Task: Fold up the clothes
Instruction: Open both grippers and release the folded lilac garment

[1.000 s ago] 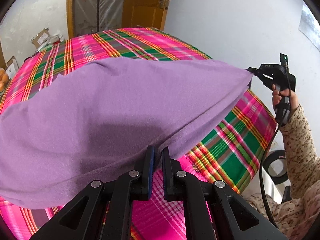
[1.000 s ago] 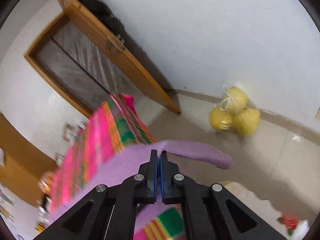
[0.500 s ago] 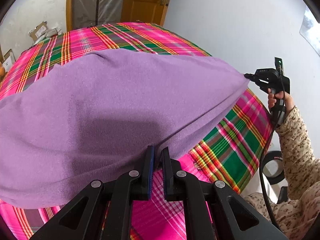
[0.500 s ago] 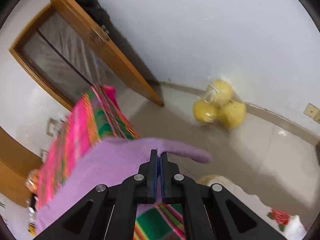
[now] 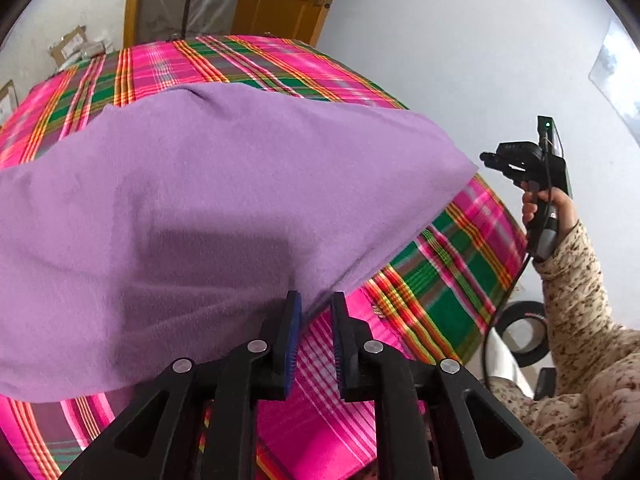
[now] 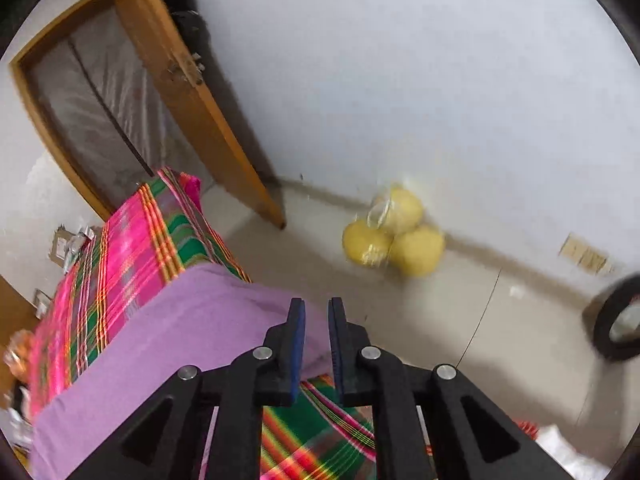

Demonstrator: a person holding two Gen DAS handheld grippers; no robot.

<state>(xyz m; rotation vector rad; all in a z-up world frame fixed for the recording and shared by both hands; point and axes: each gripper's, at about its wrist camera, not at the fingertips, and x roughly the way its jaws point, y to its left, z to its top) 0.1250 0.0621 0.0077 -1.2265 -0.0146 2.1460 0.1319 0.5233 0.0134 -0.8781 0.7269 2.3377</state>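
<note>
- Purple garment [image 5: 224, 208]: one piece, soft knit, lying spread over the plaid-covered surface; broad and mostly smooth, its near edge just ahead of the left jaws, its right-hand corner at the surface's edge
- Plaid cover [image 5: 460, 256]: pink, green and orange check, draped over what may be a bed or a worktop; which of the two cannot be told
- Left hand-held gripper [image 5: 314, 312]: jaws parted by a narrow gap, holding nothing; the purple edge sits at the tips but is not pinched
- Right hand-held gripper [image 6: 316, 320]: jaws parted by a like gap, nothing between them; poised just over the garment's corner [image 6: 240, 300], and seen from the left view held in a hand [image 5: 548, 208] clear of the cloth
- State of task: garment lies loose, free of both tools; whether it is one layer or already doubled over cannot be read, so this fits a lay-out ahead of folding or a fold just set down
- Also present: bagged yellow fruit [image 6: 394, 236] on the floor by the wall, wooden door [image 6: 188, 92], roll of black tape [image 5: 520, 332]
</note>
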